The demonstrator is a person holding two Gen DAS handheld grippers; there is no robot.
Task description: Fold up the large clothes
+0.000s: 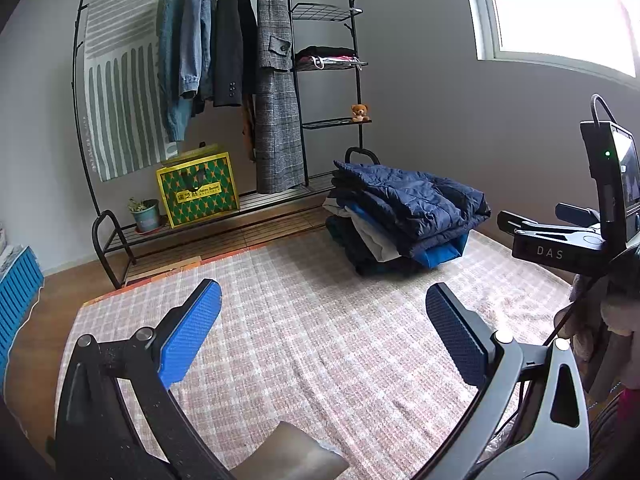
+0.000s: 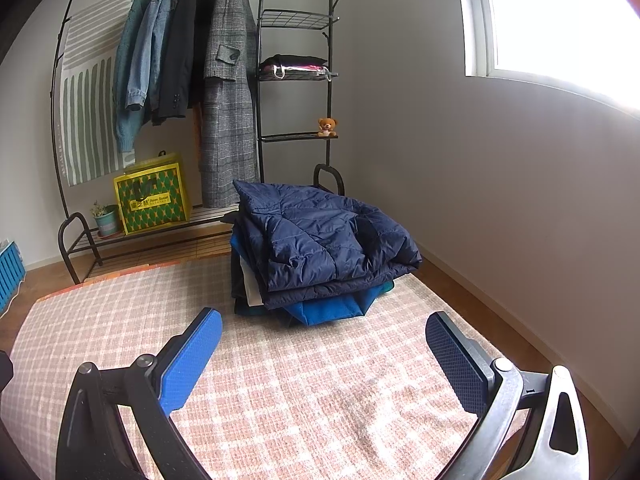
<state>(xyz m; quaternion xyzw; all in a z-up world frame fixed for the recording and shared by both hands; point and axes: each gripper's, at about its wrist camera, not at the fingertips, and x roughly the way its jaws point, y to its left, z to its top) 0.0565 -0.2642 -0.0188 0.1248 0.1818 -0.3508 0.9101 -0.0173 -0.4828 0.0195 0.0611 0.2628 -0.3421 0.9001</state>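
Both tongs, left (image 1: 322,340) and right (image 2: 324,348), are held wide and empty above the checked rug (image 2: 300,380); folded clothes (image 2: 320,248), navy jacket topmost, are stacked just ahead.

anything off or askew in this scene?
Nothing spilled or damaged. Only the pile of folded clothes on the checked rug is untidy: layers stagger, and the navy puffer jacket on top overhangs. Both grippers open, empty.

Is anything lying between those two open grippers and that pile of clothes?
Nothing visible. Only bare checked rug separates the right gripper and left gripper from the pile of clothes.
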